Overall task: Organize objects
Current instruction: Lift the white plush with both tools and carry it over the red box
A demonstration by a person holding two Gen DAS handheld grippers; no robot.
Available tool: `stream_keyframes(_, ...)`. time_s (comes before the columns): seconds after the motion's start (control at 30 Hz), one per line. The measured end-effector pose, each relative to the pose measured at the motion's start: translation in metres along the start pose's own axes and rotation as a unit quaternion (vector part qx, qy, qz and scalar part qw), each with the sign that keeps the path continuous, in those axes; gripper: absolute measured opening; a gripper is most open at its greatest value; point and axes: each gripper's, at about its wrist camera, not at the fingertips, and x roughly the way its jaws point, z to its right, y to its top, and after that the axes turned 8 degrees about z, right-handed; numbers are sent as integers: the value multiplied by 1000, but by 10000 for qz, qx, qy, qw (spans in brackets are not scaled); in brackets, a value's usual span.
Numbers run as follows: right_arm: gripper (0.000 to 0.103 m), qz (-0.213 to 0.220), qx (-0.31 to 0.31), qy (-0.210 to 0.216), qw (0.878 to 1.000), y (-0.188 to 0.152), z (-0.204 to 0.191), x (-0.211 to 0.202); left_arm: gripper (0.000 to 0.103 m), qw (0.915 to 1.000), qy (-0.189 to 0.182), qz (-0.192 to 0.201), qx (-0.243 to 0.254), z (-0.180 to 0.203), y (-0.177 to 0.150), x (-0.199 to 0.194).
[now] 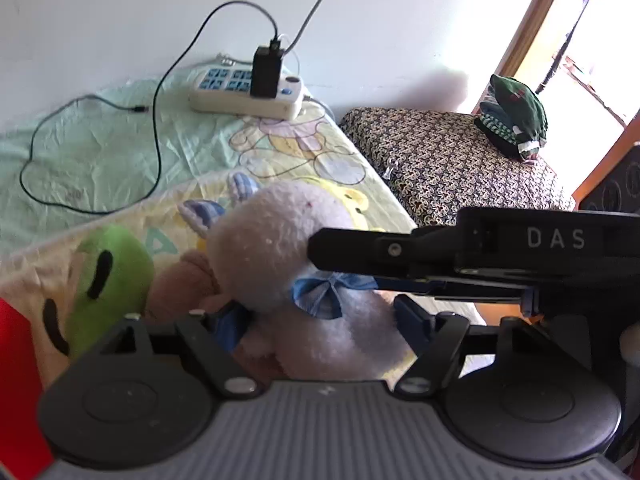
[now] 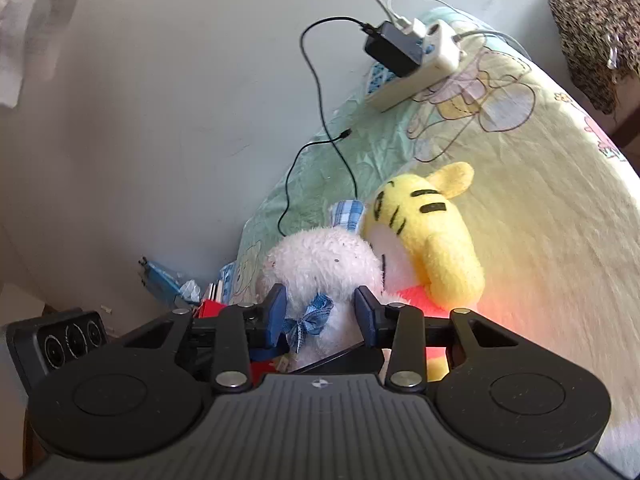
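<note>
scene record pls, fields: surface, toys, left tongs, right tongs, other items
surface: bed with cartoon-print sheet
toys: white plush with blue bow; yellow striped plush touching it; green plush
left tongs: straddling the white plush's body, contact unclear
right tongs: either side of the white plush at the bow, contact unclear
other items: power strip with black charger; loose cable

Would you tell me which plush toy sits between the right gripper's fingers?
The white plush with the blue bow; the yellow tiger lies beside it, outside the right gripper.
</note>
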Motion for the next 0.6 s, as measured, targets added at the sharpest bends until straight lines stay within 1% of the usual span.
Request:
stream_keyframes(0.13, 40, -14, -69, 114, 9999, -6, -8, -8, 74, 9999, 69, 87, 94, 4, -3, -13)
stream_keyframes(0.3, 40, 24, -361, 218, 9991, -16, -23, -15, 74, 9995, 190, 203, 122, 8, -9, -32)
stream_keyframes(0.6, 40, 243, -727, 585, 9953, -33, -55, -38, 74, 9963, 448, 704, 218, 14, -19, -80)
